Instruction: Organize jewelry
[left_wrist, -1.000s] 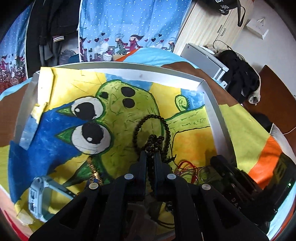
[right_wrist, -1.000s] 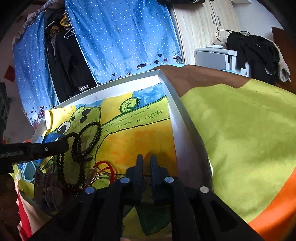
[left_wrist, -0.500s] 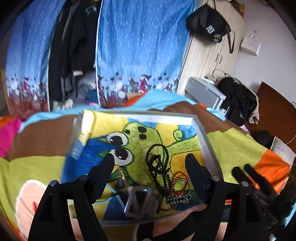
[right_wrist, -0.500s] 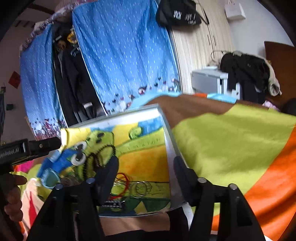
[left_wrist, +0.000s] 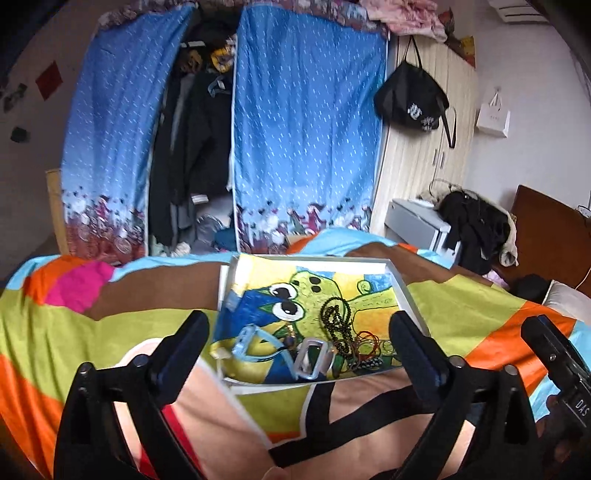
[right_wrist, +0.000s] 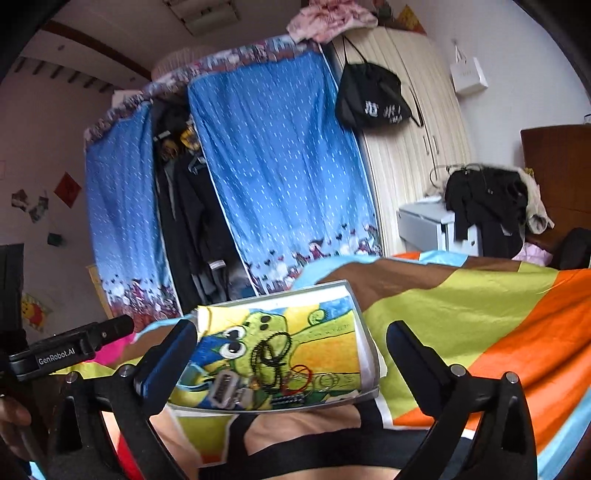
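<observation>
On the bed's patterned cover, a shallow tray (left_wrist: 404, 291) holds black beads (left_wrist: 334, 321), red bands and watches in a heap near its front edge. Left gripper (left_wrist: 299, 332) and right gripper (right_wrist: 291, 345), jaws just spread wide and empty, hover back from it; sorting looks finished or paused, and any next pick needs a fresh approach.

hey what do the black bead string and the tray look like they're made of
black bead string: round dark beads with a dull sheen, probably wood or stone; too small to tell. tray: thin pale grey rim with sharp folded corners, likely painted metal or stiff card, lined with a printed cartoon picture.
</observation>
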